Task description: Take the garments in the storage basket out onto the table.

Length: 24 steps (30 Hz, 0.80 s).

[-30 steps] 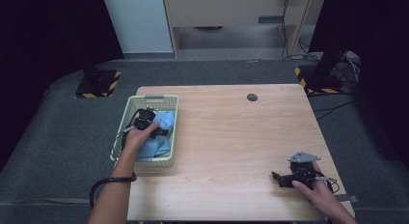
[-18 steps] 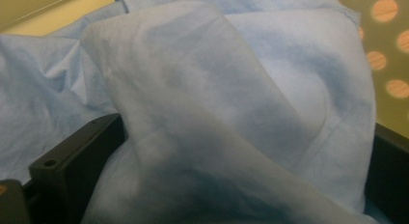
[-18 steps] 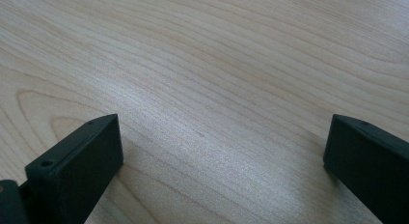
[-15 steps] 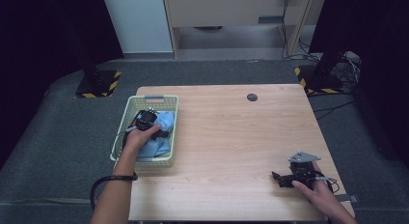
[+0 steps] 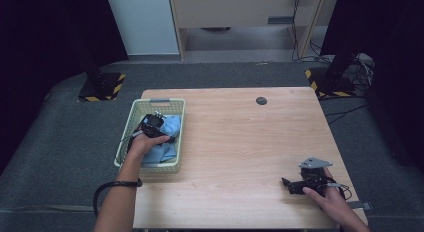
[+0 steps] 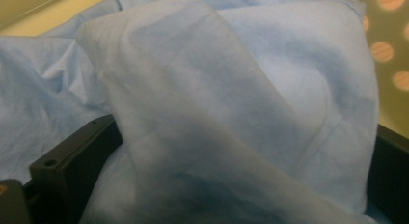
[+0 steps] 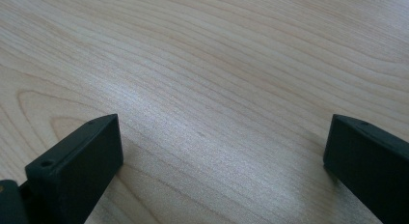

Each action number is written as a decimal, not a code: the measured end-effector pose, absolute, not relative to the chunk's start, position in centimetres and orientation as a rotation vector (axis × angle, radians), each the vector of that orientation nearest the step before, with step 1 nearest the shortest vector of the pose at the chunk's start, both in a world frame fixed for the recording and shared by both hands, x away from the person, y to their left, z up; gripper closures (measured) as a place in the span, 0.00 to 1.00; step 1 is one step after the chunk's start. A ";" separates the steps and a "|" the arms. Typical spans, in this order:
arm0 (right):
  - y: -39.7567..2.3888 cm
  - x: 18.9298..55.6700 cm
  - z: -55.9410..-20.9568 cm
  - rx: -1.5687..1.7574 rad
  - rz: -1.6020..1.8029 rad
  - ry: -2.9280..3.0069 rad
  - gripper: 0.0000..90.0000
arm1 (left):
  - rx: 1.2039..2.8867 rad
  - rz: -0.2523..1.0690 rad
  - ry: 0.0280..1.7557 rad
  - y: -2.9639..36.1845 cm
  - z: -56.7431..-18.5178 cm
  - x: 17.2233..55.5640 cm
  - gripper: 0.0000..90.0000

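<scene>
Grey carpet floor [image 5: 60,142]; dark curtains [image 5: 45,37]; wooden cabinet [image 5: 240,12] behind; hazard-striped stand bases [image 5: 100,87].

Lab: dark curtains [image 5: 45,47], hazard-taped stand bases [image 5: 100,87], cables [image 5: 360,67].

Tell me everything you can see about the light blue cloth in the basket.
The light blue cloth is a thin, soft-looking fabric, crumpled in loose folds inside the pale green perforated plastic basket at the table's left edge. A raised fold of it stands between the wide-apart black jaws of the left gripper, which reaches down into the basket. Whether the jaws press it cannot be told.
</scene>
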State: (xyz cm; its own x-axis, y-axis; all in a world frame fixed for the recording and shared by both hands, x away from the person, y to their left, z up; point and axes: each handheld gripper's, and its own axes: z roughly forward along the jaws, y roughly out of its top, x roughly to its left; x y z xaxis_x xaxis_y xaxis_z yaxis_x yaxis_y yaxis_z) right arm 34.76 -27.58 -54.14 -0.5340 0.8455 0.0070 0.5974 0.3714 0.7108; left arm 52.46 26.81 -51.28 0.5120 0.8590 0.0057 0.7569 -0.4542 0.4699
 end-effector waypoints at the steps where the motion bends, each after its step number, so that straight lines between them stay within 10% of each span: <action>1: -27.6 34.8 -54.1 1.260 0.956 2.279 0.01 | 2.352 0.339 1.341 26.7 -51.2 52.5 0.00; 24: -27.6 34.8 -54.1 1.260 0.956 2.278 0.01 | 2.371 0.376 1.396 26.9 -50.0 51.8 0.56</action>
